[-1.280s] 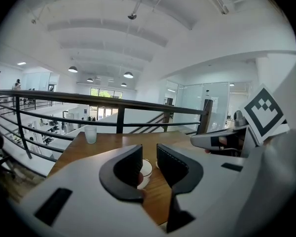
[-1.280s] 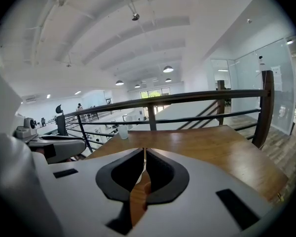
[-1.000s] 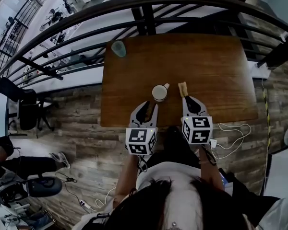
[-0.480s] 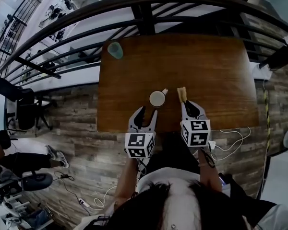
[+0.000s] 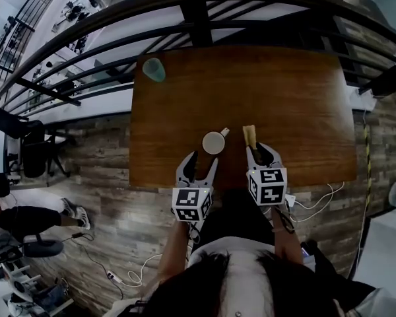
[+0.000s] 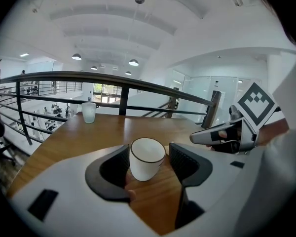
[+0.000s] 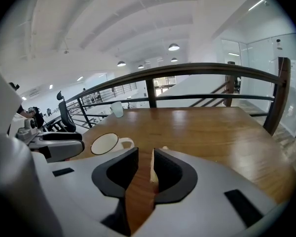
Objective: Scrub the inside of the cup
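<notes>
Left gripper (image 5: 204, 158) and right gripper (image 5: 257, 149), jaws just opened, loosely straddle cup (image 5: 213, 142) and sponge (image 5: 249, 135); tumbler (image 5: 154, 70) well apart.

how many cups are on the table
2. A white cup stands by the near edge of the table; a pale green tumbler stands at its far left corner. None looks hidden.

Smooth, glossy wooden table (image 5: 284, 98); shiny white glazed cup (image 5: 213, 142); frosted translucent tumbler (image 5: 154, 69); dark, smooth railing (image 5: 197, 18).
</notes>
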### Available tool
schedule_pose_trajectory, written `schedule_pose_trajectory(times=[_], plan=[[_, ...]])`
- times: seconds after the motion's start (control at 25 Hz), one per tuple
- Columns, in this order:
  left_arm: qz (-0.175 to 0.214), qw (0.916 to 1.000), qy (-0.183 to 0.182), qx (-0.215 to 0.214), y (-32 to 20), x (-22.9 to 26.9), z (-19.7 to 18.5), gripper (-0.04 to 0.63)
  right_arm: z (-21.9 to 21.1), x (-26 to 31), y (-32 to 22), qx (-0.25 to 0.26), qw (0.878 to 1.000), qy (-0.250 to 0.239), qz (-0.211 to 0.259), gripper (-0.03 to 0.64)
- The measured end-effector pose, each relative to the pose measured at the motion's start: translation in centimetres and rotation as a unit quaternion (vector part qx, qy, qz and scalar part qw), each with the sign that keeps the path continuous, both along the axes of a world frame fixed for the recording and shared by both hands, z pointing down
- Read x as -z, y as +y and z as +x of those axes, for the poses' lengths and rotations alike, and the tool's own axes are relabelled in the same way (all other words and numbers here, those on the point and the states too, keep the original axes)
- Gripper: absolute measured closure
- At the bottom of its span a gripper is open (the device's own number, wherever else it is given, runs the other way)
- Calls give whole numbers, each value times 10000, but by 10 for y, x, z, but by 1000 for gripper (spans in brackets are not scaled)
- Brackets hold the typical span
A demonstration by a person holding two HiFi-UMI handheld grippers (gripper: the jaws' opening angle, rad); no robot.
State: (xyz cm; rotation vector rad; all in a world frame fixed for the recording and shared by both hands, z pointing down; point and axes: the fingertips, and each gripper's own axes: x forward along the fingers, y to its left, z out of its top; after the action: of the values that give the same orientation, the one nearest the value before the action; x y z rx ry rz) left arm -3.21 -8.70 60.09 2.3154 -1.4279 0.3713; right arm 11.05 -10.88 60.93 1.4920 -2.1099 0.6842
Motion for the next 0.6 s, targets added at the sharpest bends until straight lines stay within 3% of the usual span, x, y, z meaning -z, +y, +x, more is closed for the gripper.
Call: schedule_pose_trajectory(times=[0.6], plan=[[-265, 9992, -283, -77, -21, -50, 14, 262, 10, -50, -21, 100, 9987, -17, -503, 419]])
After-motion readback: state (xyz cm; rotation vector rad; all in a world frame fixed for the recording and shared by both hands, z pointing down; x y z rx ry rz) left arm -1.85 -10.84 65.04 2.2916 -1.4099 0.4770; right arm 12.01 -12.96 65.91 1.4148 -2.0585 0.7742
